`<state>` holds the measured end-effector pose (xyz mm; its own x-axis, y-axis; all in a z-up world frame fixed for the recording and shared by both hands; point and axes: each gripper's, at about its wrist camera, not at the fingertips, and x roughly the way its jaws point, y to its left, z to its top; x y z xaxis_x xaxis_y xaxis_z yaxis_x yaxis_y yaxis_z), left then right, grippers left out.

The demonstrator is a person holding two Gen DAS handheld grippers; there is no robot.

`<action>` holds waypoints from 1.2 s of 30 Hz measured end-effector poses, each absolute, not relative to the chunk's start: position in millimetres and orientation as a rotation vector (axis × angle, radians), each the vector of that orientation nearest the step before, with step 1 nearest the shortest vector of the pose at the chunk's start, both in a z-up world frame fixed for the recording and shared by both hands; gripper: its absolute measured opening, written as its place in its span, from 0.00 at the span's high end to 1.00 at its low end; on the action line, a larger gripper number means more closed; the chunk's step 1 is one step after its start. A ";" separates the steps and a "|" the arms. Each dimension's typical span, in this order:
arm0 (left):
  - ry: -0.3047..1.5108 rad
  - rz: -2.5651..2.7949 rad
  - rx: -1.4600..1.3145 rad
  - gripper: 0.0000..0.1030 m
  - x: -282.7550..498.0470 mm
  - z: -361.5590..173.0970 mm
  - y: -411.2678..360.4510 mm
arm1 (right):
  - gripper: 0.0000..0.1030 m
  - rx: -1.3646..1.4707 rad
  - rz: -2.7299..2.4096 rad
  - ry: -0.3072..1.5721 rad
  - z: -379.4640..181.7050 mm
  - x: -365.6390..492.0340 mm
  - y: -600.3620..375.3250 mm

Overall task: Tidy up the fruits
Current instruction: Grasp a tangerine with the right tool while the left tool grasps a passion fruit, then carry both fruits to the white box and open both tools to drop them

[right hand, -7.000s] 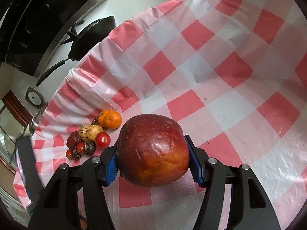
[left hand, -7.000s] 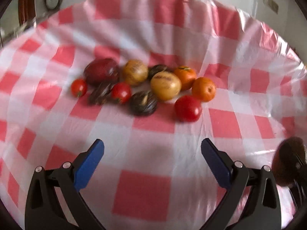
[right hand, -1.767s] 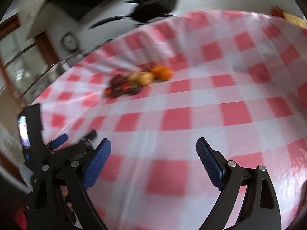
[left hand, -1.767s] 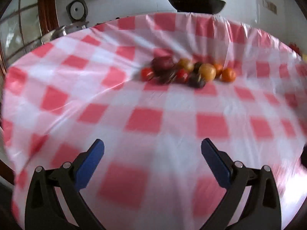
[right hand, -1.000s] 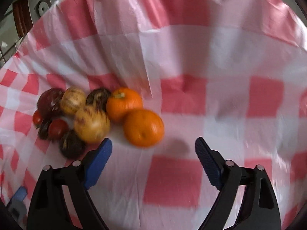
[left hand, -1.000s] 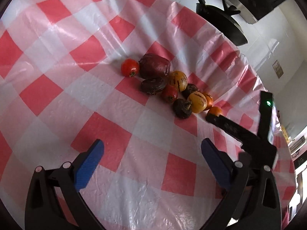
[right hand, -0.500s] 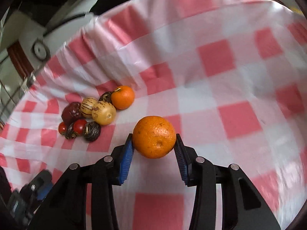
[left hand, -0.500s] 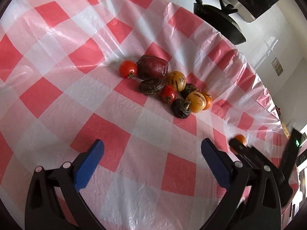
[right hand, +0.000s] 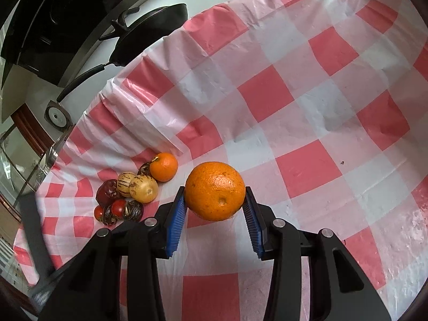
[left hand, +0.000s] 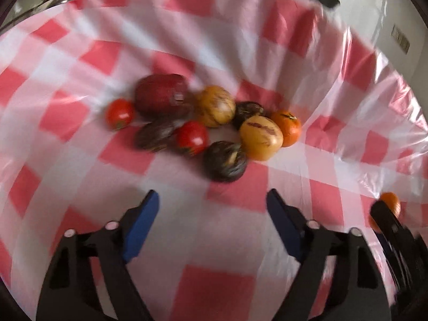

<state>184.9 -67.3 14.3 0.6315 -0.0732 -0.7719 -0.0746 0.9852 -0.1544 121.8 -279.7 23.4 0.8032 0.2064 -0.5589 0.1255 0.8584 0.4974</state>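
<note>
Orange (right hand: 214, 190) in my right gripper (right hand: 215, 214): blue pads pinch both its sides, centre of the right wrist frame, lifted off the checked tablecloth (right hand: 307, 101).
Left gripper (left hand: 211, 224): angled down at the cloth, jaws just been closing, now half-open, nothing between them.
Fruit pile (left hand: 203, 125): above my left fingers, mid-frame; left of the orange in the right view.

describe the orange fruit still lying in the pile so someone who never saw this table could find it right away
On the red-and-white checked plastic tablecloth a small cluster of fruit lies near the edge closest to the black lidded pan. The small round orange mandarin lies at the end of that cluster nearest the pan, touching a yellow striped fruit. It is the only orange one there; the bigger orange is clamped in the right gripper.
</note>
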 end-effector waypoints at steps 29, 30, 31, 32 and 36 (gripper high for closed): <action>0.703 0.111 -0.213 0.60 42.0 57.3 29.6 | 0.59 0.542 0.067 0.646 22.5 124.2 -276.4; 0.710 0.123 -0.206 0.60 32.0 55.7 36.7 | 0.59 0.542 0.068 0.647 22.6 124.4 -276.4; 0.716 0.136 -0.199 0.60 25.4 53.3 42.3 | 0.59 0.542 0.068 0.647 22.7 124.4 -276.5; 0.725 0.150 -0.196 0.60 15.5 50.9 49.4 | 0.59 0.542 0.065 0.647 22.8 124.1 -276.3; 0.750 0.191 -0.201 0.60 -22.4 46.0 77.5 | 0.59 0.544 0.068 0.649 22.9 124.9 -276.4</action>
<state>-22.4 77.5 46.0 0.7162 0.1001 -0.6906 -0.2427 0.9636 -0.1120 124.9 -276.4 22.9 0.7996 0.2262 -0.5563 0.1063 0.8585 0.5017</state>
